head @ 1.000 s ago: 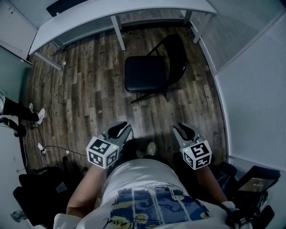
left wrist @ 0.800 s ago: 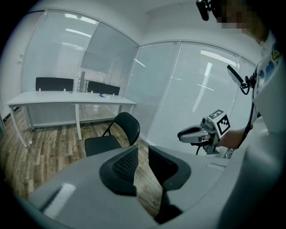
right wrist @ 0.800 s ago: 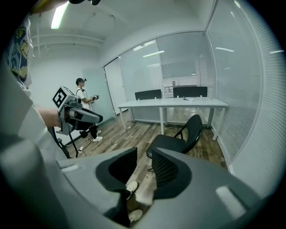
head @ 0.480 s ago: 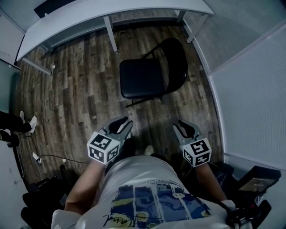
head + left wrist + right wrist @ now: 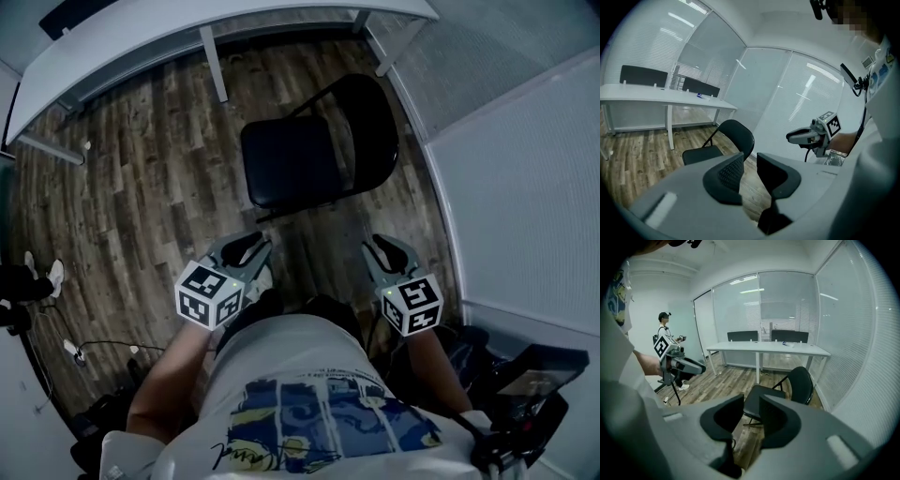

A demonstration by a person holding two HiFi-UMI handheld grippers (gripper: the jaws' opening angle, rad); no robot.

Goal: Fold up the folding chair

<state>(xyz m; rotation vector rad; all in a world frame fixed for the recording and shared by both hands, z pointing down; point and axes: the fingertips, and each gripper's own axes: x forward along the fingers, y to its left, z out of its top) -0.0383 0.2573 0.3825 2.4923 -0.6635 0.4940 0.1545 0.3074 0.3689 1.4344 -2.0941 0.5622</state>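
Note:
The black folding chair stands unfolded on the wooden floor, its backrest towards the glass wall. Both grippers hang short of it, apart from its front edge. My left gripper is open; its jaws have just been opening and nothing is between them. My right gripper is also open and empty. In the left gripper view the chair lies beyond my left gripper, with the right gripper alongside. In the right gripper view the chair's backrest rises past my right gripper.
A long white desk with thin legs stands behind the chair. A frosted glass wall closes the right side. Another person stands at the left. Cables and dark bags lie near my feet.
Both grippers and the camera have moved forward, and the chair now lies closer to the fingertips. The left jaws stand slightly wider apart.

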